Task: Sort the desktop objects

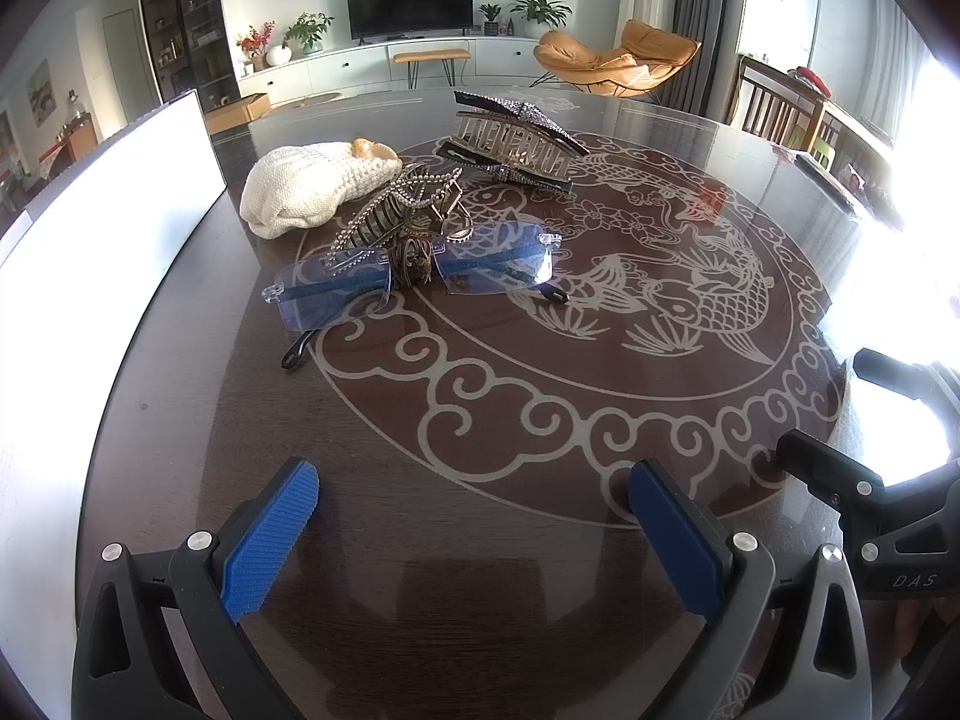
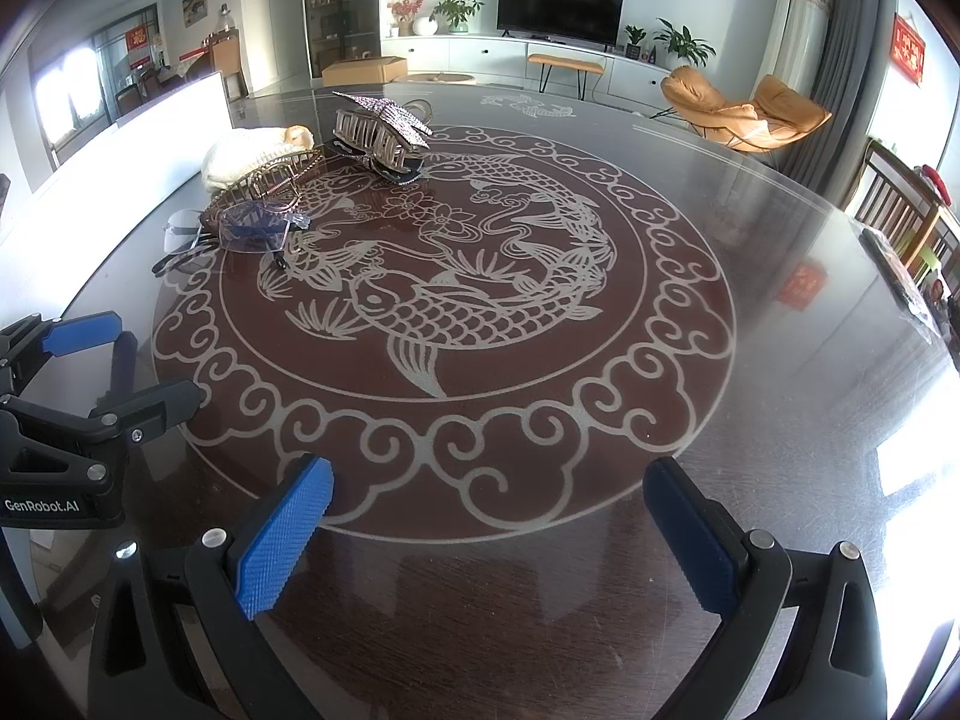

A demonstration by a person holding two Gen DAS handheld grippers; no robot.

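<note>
Glasses (image 1: 414, 276) lie left of centre in your left view on the counter (image 1: 480, 540), touching a gold clip (image 1: 408, 210), with a knit pouch (image 1: 312, 186) behind to the left, a rhinestone clip (image 1: 516, 144) further up and a white box (image 1: 108, 210) at the left edge. Your left hand-held gripper (image 1: 474, 528) and right hand-held gripper (image 2: 489, 534) are both released, jaws wide, empty, low in their frames, well apart from the things.

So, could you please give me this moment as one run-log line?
left gripper: open, empty | right gripper: open, empty | glasses, two hair claws, knit item: clustered on table, untouched
</note>
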